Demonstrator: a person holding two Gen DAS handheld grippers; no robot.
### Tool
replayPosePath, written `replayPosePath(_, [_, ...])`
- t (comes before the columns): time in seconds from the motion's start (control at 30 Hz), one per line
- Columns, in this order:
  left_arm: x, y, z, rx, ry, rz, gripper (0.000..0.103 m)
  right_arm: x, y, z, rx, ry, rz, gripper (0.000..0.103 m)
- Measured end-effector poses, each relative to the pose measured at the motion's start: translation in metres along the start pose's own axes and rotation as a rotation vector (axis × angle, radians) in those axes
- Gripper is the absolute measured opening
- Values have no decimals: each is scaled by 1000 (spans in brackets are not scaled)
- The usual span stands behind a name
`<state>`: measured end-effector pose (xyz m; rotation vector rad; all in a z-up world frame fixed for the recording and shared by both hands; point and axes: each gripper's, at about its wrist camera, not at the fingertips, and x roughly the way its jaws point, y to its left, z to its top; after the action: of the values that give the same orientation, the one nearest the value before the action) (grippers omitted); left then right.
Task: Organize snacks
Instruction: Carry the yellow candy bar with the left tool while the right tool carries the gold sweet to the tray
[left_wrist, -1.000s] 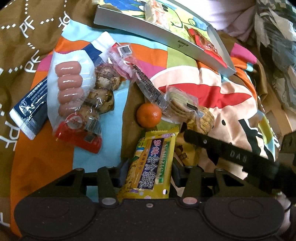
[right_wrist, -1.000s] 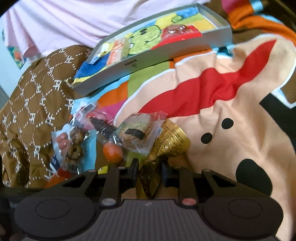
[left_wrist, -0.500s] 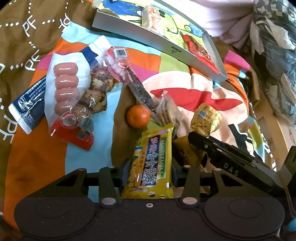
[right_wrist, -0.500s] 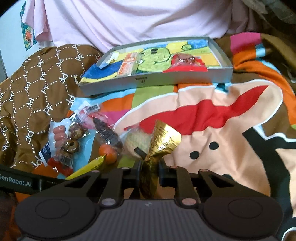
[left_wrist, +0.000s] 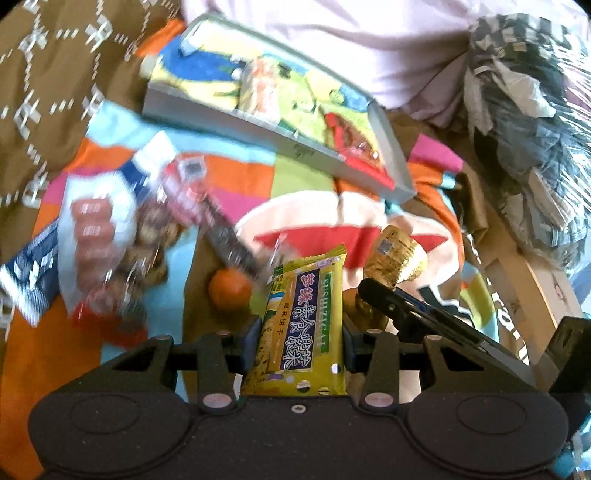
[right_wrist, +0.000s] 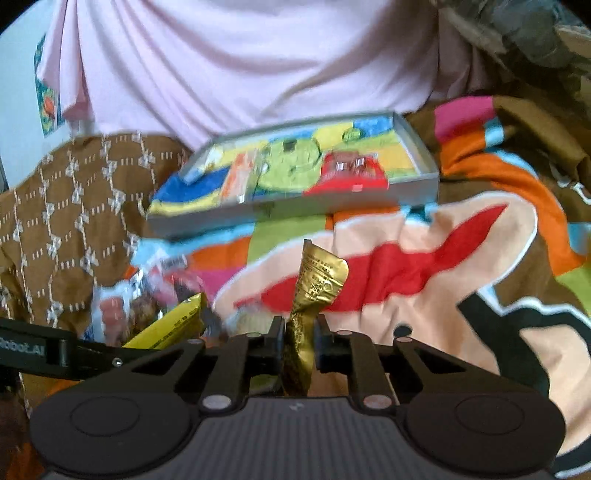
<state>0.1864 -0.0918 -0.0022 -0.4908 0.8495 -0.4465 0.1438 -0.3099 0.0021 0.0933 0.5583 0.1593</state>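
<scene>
My left gripper (left_wrist: 300, 334) is shut on a yellow snack bar (left_wrist: 304, 317) and holds it above the colourful blanket. My right gripper (right_wrist: 298, 334) is shut on a crumpled gold wrapper snack (right_wrist: 316, 288), lifted off the blanket; it also shows in the left wrist view (left_wrist: 397, 254). A grey tray (right_wrist: 295, 214) with a cartoon lining lies ahead and holds a red packet (right_wrist: 349, 171) and an orange-white packet (right_wrist: 240, 177). The tray also shows in the left wrist view (left_wrist: 258, 129). The yellow bar shows at the lower left of the right wrist view (right_wrist: 173, 326).
On the blanket at the left lie a sausage pack (left_wrist: 92, 229), a blue-white sachet (left_wrist: 33, 273), wrapped brown snacks (left_wrist: 151, 236), a dark stick in clear wrap (left_wrist: 221, 229) and an orange (left_wrist: 229, 288). A pink sheet (right_wrist: 240, 66) lies behind the tray. Crumpled bags (left_wrist: 524, 110) sit at the right.
Both grippers have risen with their snacks and moved towards the tray. The gold wrapper is now clear of the snack pile. The views have tilted up.
</scene>
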Motion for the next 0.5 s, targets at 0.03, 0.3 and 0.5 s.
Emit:
replayPosePath(0.03, [1,-3,4,8,-14,2,45,-1,-1,3,1,-21,3,18])
replayPosePath(0.3, [14,-39,45,31,-161,21,45,0,-9,31,-29,-259,-59,18])
replayPosePath(0.5, [29,-59,90,48,-291,56,45,11,-31,48,28,-426,-112,18])
